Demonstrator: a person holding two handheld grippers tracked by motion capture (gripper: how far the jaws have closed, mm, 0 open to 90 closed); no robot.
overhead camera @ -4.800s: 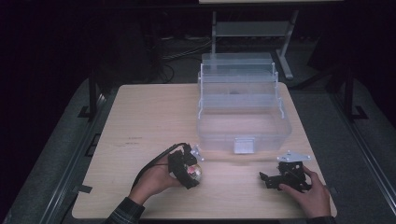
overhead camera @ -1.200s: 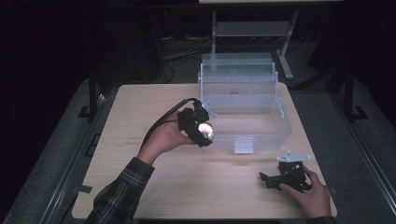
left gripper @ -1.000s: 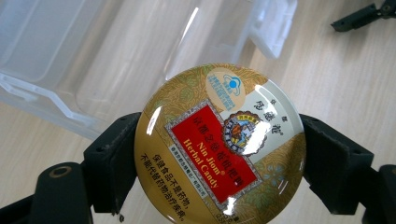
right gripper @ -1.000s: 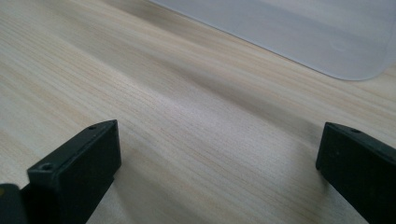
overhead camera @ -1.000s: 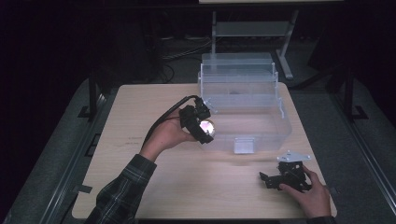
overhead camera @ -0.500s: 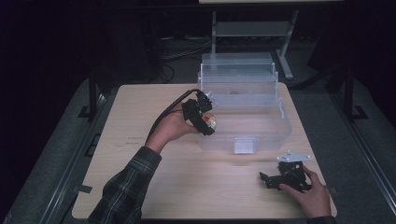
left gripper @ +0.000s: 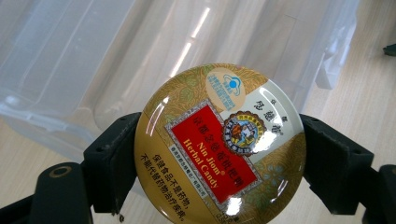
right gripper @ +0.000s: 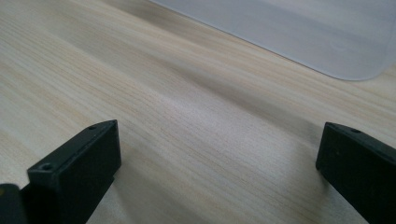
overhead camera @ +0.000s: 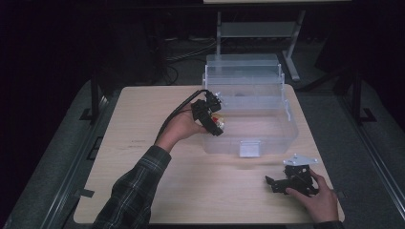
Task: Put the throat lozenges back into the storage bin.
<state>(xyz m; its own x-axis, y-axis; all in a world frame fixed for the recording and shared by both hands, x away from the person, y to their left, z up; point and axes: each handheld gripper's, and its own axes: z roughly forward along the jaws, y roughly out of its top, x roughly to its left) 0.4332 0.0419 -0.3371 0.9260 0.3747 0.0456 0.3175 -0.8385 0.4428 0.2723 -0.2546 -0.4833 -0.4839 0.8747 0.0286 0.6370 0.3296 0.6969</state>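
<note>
The left hand-held gripper (overhead camera: 217, 119) clamps a round candy tin (left gripper: 219, 147) by its rim, raised at the clear plastic bin's (overhead camera: 282, 136) near-left wall; the tin's lower edge is cut off. The right hand-held gripper (overhead camera: 279, 183) rests wide open and empty on the counter (overhead camera: 143, 157), near right.

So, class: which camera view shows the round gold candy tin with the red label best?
The left gripper view: the round gold candy tin faces the lens, label readable, clamped between black jaws. The high view shows it as a small speck in the left gripper.
</note>
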